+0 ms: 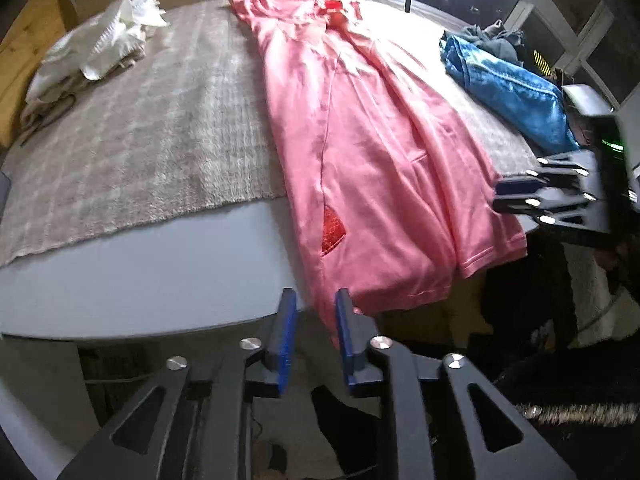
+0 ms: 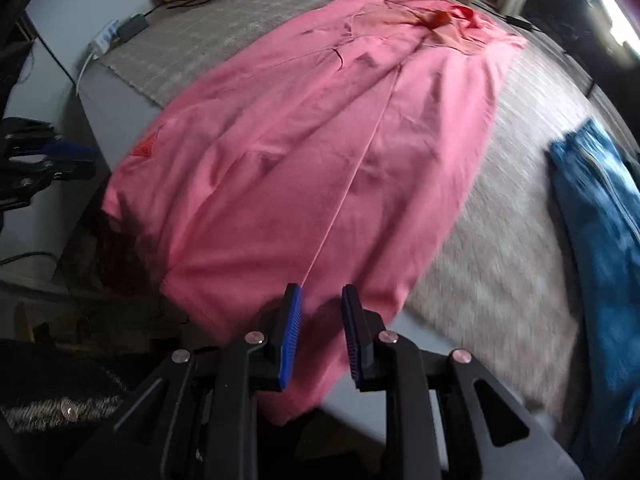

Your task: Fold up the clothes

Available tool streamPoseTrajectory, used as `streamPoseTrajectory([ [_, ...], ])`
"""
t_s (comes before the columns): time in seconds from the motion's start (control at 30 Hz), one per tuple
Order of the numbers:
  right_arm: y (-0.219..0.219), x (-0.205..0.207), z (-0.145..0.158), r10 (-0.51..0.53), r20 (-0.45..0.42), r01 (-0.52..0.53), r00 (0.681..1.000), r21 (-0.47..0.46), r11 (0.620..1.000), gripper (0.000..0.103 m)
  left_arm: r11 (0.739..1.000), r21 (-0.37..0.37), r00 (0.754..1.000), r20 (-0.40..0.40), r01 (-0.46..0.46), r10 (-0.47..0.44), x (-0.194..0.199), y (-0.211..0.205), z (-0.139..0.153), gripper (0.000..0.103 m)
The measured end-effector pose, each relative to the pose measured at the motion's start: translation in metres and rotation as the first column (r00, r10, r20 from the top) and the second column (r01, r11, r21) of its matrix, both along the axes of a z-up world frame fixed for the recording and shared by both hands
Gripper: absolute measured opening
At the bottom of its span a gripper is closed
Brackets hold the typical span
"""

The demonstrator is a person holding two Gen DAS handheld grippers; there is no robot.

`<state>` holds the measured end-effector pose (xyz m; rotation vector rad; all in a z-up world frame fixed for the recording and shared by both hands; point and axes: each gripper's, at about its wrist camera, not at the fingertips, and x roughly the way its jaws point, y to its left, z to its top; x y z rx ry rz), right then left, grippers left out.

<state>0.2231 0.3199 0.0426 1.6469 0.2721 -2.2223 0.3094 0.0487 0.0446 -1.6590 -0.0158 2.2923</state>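
Garment status: pink shirt (image 1: 372, 152) lies lengthwise on the bench (image 1: 140, 276), partly on a grey mat (image 1: 140, 128), its hem hanging a little over the near edge. It looks narrowed already, with long creases running from collar to hem, so the side folds appear done; this is a judgement from the lie of the cloth. No crosswise fold shows yet, so the shirt is still full length. Left tongs (image 1: 316, 332) sit at the near left corner of the hem, jaws narrowly apart, nothing between the pads; the cloth edge is just beside the right pad, not pinched. Right tongs (image 2: 320, 328) hang over the hem further right, jaws likewise narrowly apart and empty, pink cloth under them but not gripped. Right-wrist picture is blurred at the margins, so contact with the fabric cannot be told for certain. Blue garment (image 2: 600, 208) lies to the right on the mat, unfolded, with dark clothes (image 1: 492, 38) behind it. White pile (image 1: 100, 52) sits at the far left, loosely stacked. Estimate: first shirt about halfway; remaining are the end-to-end fold, then the blue piece and the rest.
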Motion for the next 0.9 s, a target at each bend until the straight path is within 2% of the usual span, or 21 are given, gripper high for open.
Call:
streamPoseTrajectory([
  [0.03, 0.007, 0.005, 0.005, -0.05, -0.003, 0.05, 0.999, -0.023, 0.998, 0.021, 1.0, 0.014, 1.0, 0.015, 0.012, -0.013, -0.001, 0.0, -0.004, 0.032],
  [0.13, 0.035, 0.018, 0.015, -0.26, -0.04, 0.259, 0.965, -0.027, 0.966, 0.044, 0.998, 0.018, 0.998, 0.018, 0.061, -0.061, -0.003, 0.003, -0.009, 0.033],
  [0.17, 0.042, 0.022, 0.016, -0.315, -0.046, 0.314, 0.948, -0.033, 0.949, 0.045, 0.997, 0.018, 0.997, 0.016, 0.076, -0.077, -0.003, 0.004, -0.01, 0.033],
  [0.23, 0.047, 0.028, 0.012, -0.354, -0.019, 0.352, 0.935, -0.055, 0.934, 0.045, 0.994, 0.024, 0.994, 0.024, 0.106, -0.107, -0.006, 0.007, -0.013, 0.033],
  [0.53, 0.029, 0.041, -0.007, -0.312, -0.032, 0.313, 0.949, 0.008, 0.95, 0.045, 0.976, 0.025, 0.976, 0.016, 0.215, -0.216, -0.009, 0.024, -0.014, 0.033],
  [0.6, 0.028, 0.042, -0.006, -0.304, -0.05, 0.305, 0.951, 0.017, 0.952, 0.045, 0.977, 0.045, 0.977, 0.019, 0.21, -0.211, -0.012, 0.023, -0.015, 0.027],
  [0.63, 0.027, 0.043, -0.005, -0.299, -0.056, 0.3, 0.953, 0.018, 0.954, 0.044, 0.977, 0.055, 0.978, 0.022, 0.207, -0.208, -0.014, 0.022, -0.015, 0.019],
  [0.67, 0.027, 0.044, -0.004, -0.293, -0.062, 0.294, 0.954, 0.014, 0.956, 0.034, 0.976, 0.065, 0.977, 0.026, 0.208, -0.21, -0.015, 0.021, -0.016, 0.001],
  [0.7, 0.028, 0.045, -0.002, -0.284, -0.062, 0.284, 0.957, -0.004, 0.959, 0.022, 0.973, 0.074, 0.975, 0.025, 0.217, -0.219, -0.015, 0.022, -0.015, 0.003],
  [0.73, 0.029, 0.044, -0.002, -0.278, -0.045, 0.277, 0.959, -0.029, 0.96, 0.003, 0.971, 0.083, 0.973, 0.024, 0.226, -0.229, -0.015, 0.023, -0.014, 0.002],
  [0.83, 0.038, 0.04, 0.002, -0.293, 0.009, 0.292, 0.956, -0.12, 0.949, 0.003, 0.96, 0.117, 0.966, 0.015, 0.253, -0.256, -0.017, 0.023, -0.008, 0.002],
  [0.9, 0.053, 0.032, 0.009, -0.33, 0.055, 0.334, 0.942, -0.214, 0.918, 0.003, 0.955, 0.15, 0.965, 0.01, 0.257, -0.261, -0.021, 0.021, 0.001, 0.002],
])
